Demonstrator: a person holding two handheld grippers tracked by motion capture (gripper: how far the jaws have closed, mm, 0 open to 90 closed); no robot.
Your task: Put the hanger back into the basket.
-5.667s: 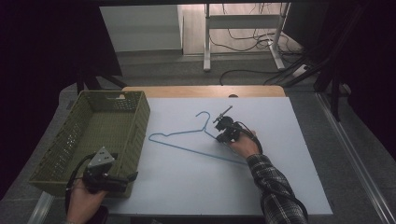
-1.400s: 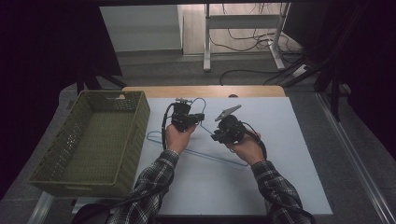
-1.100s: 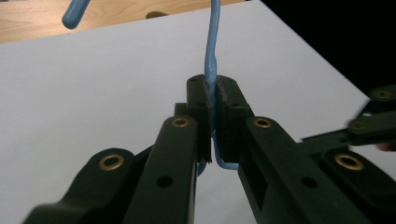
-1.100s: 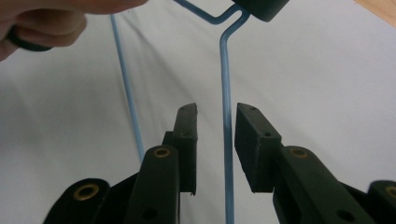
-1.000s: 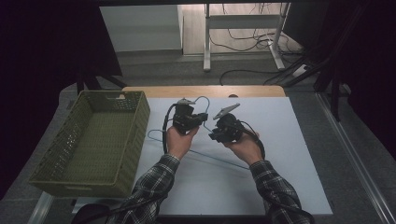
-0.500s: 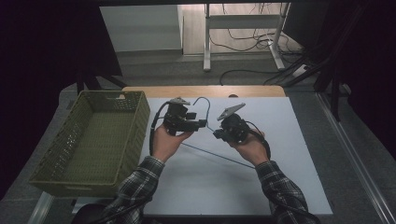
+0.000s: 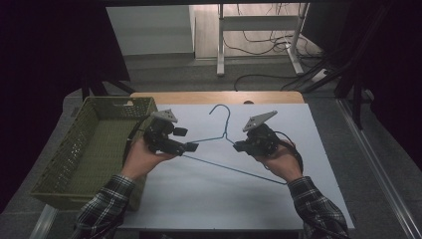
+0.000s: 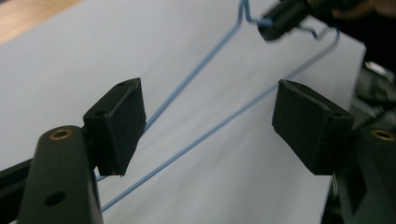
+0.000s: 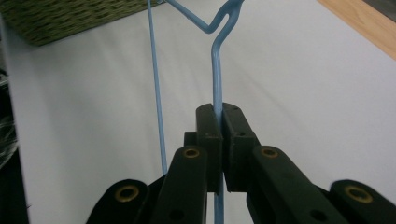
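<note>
A blue wire hanger [image 7: 234,169] is held over the white tabletop [image 7: 209,199], its hook pointing away from the person. My right gripper [image 7: 240,146] is shut on the wire just right of the neck. In the right gripper view the wire [image 9: 216,60] runs straight up out of the shut gripper [image 9: 218,121]. My left gripper [image 7: 192,147] is open at the hanger's left end. In the left gripper view both wires [image 8: 201,144] pass between the spread pads [image 8: 119,123] of the gripper [image 8: 210,126], touching neither. The right gripper [image 8: 285,16] shows at the top there.
A green woven basket [image 7: 89,144] stands along the table's left side, close to my left hand, and its edge [image 9: 70,16] shows in the right gripper view. A strip of wooden table [image 7: 214,97] lies beyond the white surface. Cables and a metal stand are on the floor behind.
My left hand came from the basket's front corner to the hanger, then slid left along it. The right gripper kept its hold and raised the hanger, whose hook now points away.
</note>
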